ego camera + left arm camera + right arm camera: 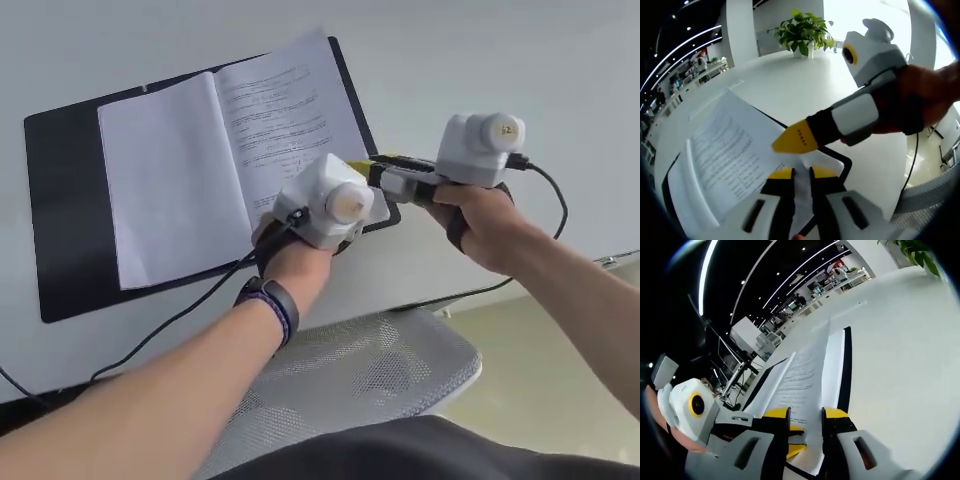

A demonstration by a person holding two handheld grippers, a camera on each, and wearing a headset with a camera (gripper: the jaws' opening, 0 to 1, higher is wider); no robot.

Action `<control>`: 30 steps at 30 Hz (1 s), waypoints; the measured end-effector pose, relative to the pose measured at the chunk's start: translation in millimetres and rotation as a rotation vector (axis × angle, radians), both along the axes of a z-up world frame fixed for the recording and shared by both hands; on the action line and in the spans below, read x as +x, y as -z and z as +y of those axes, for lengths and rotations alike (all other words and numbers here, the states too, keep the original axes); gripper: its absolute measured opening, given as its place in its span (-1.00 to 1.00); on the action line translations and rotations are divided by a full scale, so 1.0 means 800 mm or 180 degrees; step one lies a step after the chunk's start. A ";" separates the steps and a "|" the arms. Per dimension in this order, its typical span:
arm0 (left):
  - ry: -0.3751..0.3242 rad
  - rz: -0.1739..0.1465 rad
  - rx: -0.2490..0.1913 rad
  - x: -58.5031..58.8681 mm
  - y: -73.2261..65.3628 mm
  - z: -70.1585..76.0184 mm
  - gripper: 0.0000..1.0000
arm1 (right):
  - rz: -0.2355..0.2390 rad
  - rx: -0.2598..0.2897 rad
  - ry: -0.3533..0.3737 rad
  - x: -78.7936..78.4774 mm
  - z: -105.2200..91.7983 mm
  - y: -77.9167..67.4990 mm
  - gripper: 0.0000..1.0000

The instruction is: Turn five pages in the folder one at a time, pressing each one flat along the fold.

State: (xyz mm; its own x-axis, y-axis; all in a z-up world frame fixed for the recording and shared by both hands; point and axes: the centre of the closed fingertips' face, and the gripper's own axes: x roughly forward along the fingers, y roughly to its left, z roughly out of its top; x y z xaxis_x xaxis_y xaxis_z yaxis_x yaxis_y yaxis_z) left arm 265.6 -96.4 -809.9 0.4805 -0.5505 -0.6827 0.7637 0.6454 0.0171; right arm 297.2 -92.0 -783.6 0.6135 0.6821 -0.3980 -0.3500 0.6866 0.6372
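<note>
The left gripper (802,173) holds its yellow-tipped fingers (782,173) almost together. The corner of the printed white paper page (725,150) lies in the narrow gap between them, but I cannot tell if they really pinch it. The right gripper (806,413) has its fingers spread, with the page edge between them, and its tip is just beside the left fingertips. The open black folder (60,250) lies on the white table (500,60), ahead of both pairs of fingers.

Potted plant (802,35), white table (480,60), mesh chair (370,370)
</note>
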 end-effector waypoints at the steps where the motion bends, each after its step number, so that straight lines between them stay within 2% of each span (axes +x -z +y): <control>1: 0.0000 0.0004 -0.0005 0.000 0.000 0.000 -0.82 | -0.0001 -0.0019 0.0003 0.000 -0.001 0.000 -0.62; 5: -0.0011 0.0019 -0.0027 0.000 -0.001 0.000 -0.81 | -0.0031 -0.0099 0.0000 0.002 -0.003 -0.001 -0.86; 7: -0.0009 0.0027 -0.0026 0.000 -0.002 0.000 -0.81 | -0.0031 -0.0085 0.0019 0.002 -0.003 -0.002 -0.98; 15: 0.0080 0.0073 -0.0027 -0.001 -0.002 0.000 -0.80 | -0.0074 -0.0119 -0.0032 0.000 0.002 -0.007 -1.00; 16: 0.0159 0.0052 0.0012 -0.001 -0.002 0.000 -0.80 | -0.0068 -0.0133 -0.0020 0.000 0.001 -0.006 -1.00; 21: 0.0176 0.0143 0.0020 -0.002 -0.002 -0.002 -0.77 | -0.0031 -0.0122 0.0059 0.002 -0.005 -0.006 -1.00; 23: 0.0201 0.0223 -0.0033 -0.006 -0.003 -0.004 -0.67 | -0.0004 -0.0124 0.0077 0.002 -0.008 -0.006 -1.00; 24: 0.0290 0.0322 -0.0116 -0.014 -0.004 -0.009 -0.54 | -0.0001 -0.0135 0.0074 0.001 -0.008 -0.006 -1.00; 26: 0.0360 0.0322 -0.0102 -0.021 -0.006 -0.012 -0.36 | 0.0003 -0.0125 0.0075 0.002 -0.008 -0.007 -1.00; 27: 0.0400 0.0330 -0.0052 -0.025 -0.006 -0.011 -0.28 | 0.0009 -0.0115 0.0082 0.002 -0.007 -0.008 -1.00; 30: 0.0327 0.0377 -0.0047 -0.029 -0.007 -0.001 -0.20 | 0.0003 -0.0096 0.0107 0.003 -0.005 -0.013 -1.00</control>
